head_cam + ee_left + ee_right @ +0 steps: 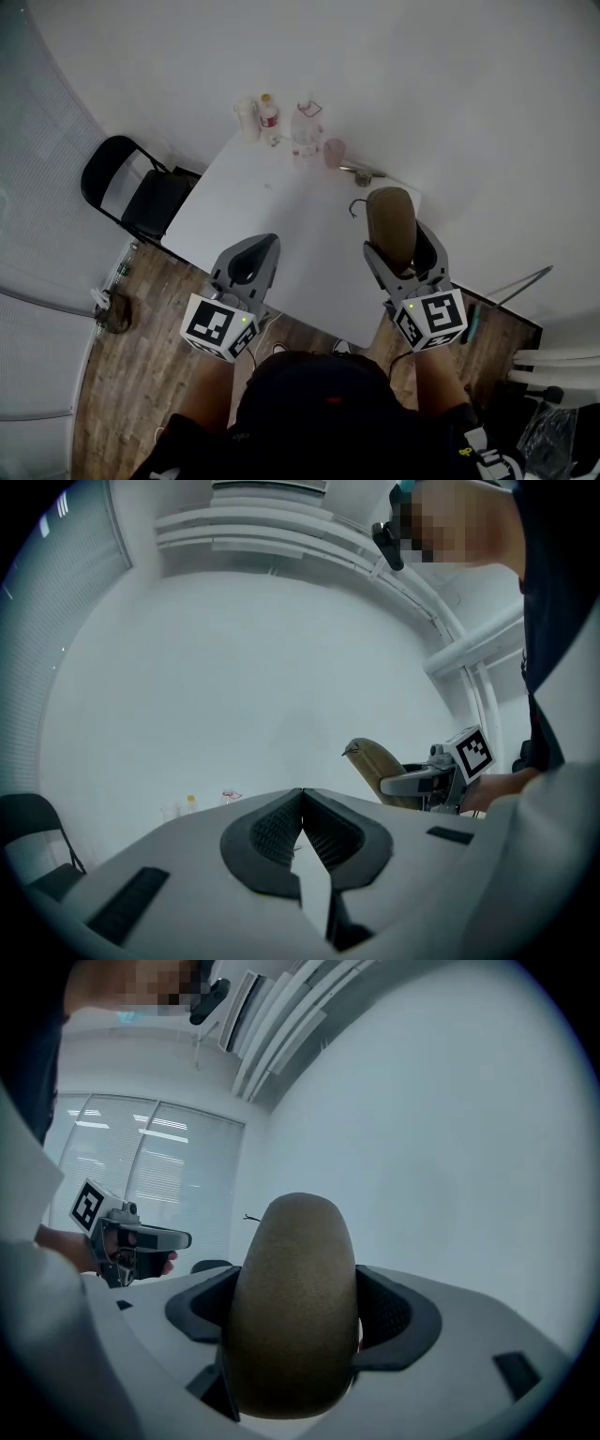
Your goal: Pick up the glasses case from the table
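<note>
A brown, oval glasses case [390, 221] is held above the white table [262, 206], clamped between the jaws of my right gripper [401, 247]. In the right gripper view the case [295, 1316] fills the gap of that gripper [298, 1312] and sticks out past the fingertips. A thin dark loop shows at its far tip. My left gripper [253, 255] hovers over the table's near edge. Its jaws meet in the left gripper view [302, 803] with nothing between them. That view also shows the case [380, 766] to the right.
At the table's far end stand several bottles [269, 117], a pink cup [335, 152] and a small metallic item [361, 172]. A black folding chair [141, 192] stands left of the table on the wooden floor. A white wall is behind.
</note>
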{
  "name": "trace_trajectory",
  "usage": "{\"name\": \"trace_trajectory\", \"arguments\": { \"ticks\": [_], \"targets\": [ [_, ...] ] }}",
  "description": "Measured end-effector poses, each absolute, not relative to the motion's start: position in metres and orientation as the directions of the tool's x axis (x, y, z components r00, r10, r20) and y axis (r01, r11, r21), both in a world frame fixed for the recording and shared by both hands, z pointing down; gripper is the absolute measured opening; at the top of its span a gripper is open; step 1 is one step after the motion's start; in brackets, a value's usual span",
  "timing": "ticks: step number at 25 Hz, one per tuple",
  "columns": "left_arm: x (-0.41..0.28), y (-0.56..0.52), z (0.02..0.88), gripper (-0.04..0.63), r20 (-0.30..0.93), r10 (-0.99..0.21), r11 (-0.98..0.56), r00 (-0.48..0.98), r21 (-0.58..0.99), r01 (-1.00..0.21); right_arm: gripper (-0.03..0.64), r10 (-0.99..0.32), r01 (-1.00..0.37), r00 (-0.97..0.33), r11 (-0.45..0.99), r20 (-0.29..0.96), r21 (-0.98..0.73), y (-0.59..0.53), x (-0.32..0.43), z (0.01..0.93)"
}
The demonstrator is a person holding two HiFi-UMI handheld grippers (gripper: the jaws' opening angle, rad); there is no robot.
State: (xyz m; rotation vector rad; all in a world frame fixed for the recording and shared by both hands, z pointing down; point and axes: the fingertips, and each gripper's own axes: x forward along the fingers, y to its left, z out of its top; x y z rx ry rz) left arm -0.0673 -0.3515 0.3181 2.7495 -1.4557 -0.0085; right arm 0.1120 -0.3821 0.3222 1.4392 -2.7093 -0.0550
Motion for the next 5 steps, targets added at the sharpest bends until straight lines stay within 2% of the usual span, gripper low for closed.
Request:
{"name": "trace_trajectory", "arguments": {
  "ticks": [5],
  "targets": [
    [-0.0633,-0.3467,0.3198,0.02,0.026,-0.821,-0.569,0.57,0.044,-0.821,0.382,-0.825,-0.822,-0.562,0.565,0.059,0.064,-0.3768,0.1089,0.322]
  ]
}}
